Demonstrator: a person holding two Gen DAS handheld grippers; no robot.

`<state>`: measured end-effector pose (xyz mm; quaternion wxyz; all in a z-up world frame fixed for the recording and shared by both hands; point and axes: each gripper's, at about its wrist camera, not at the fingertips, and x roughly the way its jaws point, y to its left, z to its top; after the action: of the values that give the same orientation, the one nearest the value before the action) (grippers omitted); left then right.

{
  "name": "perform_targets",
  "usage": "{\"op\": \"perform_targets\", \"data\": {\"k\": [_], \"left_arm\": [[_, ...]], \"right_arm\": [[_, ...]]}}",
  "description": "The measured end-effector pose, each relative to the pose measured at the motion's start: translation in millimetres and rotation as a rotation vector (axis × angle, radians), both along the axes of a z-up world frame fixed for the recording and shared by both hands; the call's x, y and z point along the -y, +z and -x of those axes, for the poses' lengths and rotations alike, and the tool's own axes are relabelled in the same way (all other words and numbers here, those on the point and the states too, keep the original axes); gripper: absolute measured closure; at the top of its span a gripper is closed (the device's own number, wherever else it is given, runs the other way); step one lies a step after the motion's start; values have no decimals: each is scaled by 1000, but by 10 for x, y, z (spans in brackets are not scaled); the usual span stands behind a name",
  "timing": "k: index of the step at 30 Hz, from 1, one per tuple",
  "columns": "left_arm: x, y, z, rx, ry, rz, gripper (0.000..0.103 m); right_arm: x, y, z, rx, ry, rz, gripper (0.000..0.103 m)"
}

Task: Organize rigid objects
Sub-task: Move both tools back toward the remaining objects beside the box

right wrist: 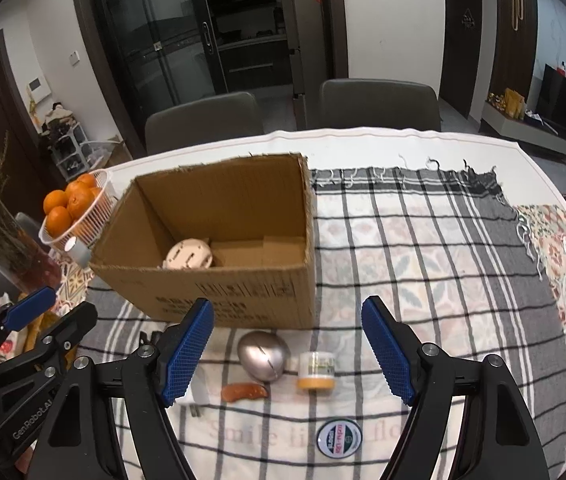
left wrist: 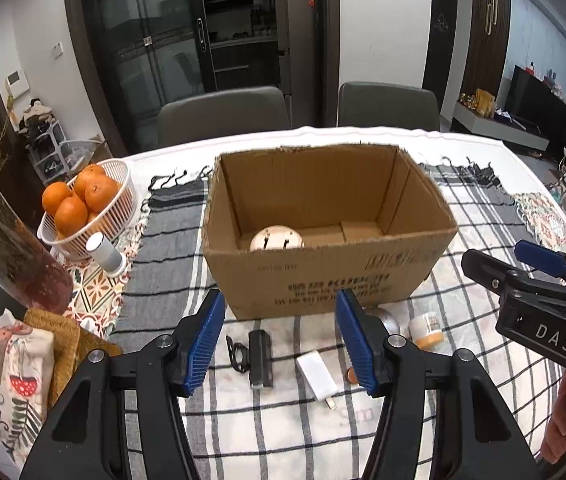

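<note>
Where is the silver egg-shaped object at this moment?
In the right wrist view, the silver egg-shaped object lies on the checked cloth just before the cardboard box, left of the small yellow-lidded jar.

Two low, close wrist views facing forward, left and right of one shared cardboard box (left wrist: 329,240).

"DAS" is printed on the right gripper (left wrist: 539,268) body, "GenRobot.AI" on the left gripper (right wrist: 53,304), lower left; "Smile" shows on the tablecloth (right wrist: 239,432). Printing on the cardboard box (left wrist: 323,280) is illegible.
</note>
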<state>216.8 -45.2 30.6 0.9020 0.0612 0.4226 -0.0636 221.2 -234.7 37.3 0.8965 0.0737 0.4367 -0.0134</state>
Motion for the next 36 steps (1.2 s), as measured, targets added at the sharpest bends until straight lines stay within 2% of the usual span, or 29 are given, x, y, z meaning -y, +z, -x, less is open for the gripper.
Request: {"op": "perform_targets", "data": {"k": [27,36], "left_arm": [[179,-945,-110,-268,48,3,46],[212,-1150,-181,-333,66,9,46]], "right_arm": [[178,-874,-90,-174,-7,-45,28],[235,-1111,-147,-232,-15,-70,37]]}}
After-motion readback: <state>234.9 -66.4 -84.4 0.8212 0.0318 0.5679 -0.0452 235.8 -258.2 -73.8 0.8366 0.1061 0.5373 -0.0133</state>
